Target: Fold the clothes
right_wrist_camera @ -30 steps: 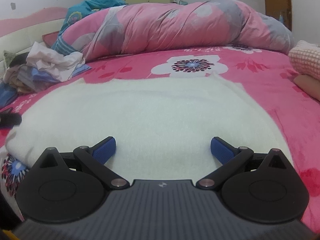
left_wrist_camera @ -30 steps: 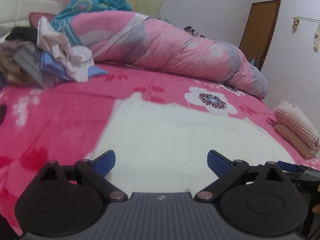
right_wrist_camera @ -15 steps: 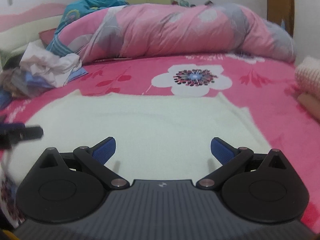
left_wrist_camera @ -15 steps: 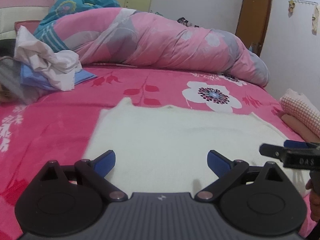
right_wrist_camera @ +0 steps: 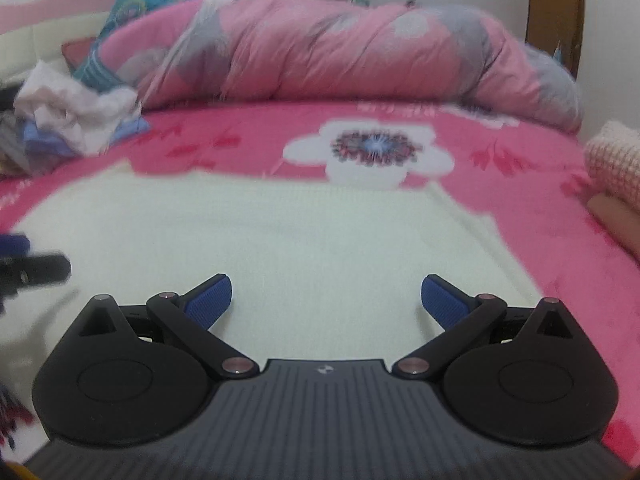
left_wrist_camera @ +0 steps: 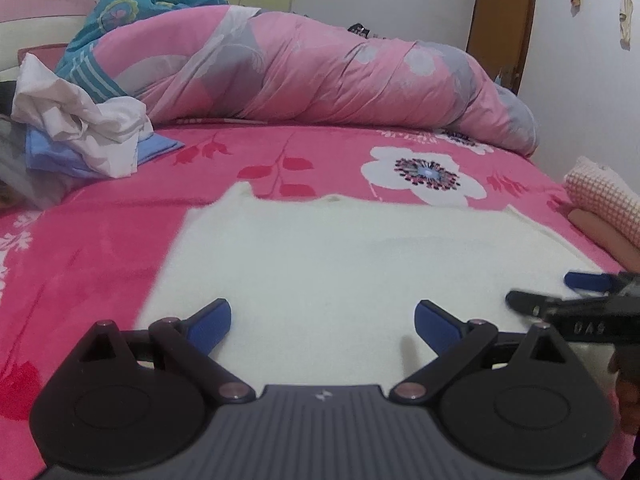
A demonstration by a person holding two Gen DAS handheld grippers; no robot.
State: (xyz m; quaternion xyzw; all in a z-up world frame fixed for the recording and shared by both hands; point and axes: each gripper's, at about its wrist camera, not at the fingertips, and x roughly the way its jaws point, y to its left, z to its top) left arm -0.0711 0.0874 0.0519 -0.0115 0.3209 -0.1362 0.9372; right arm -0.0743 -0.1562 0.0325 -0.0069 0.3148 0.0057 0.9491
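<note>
A cream-white garment point(left_wrist_camera: 340, 256) lies spread flat on the pink floral bedspread point(left_wrist_camera: 100, 248); the right wrist view shows the same garment point(right_wrist_camera: 280, 232) filling the middle of the bed. My left gripper point(left_wrist_camera: 323, 322) hovers open over its near edge with nothing between the blue pads. My right gripper point(right_wrist_camera: 326, 298) is open too, low over the near part of the cloth. The right gripper's fingers point(left_wrist_camera: 576, 292) enter the left wrist view from the right, over the garment's right side. The left gripper's finger point(right_wrist_camera: 36, 268) shows at the left edge of the right wrist view.
A rolled pink quilt point(left_wrist_camera: 320, 68) lies across the back of the bed, a teal blanket point(left_wrist_camera: 152, 4) behind it. A heap of unfolded clothes point(left_wrist_camera: 80, 124) sits at the back left. Folded knit pieces point(left_wrist_camera: 604, 204) are stacked at the right edge. A brown door point(left_wrist_camera: 502, 20) is behind.
Both grippers have drawn back and risen a little from the garment, so more bedspread shows beyond it. The right gripper's fingers have come further into the left wrist view.
</note>
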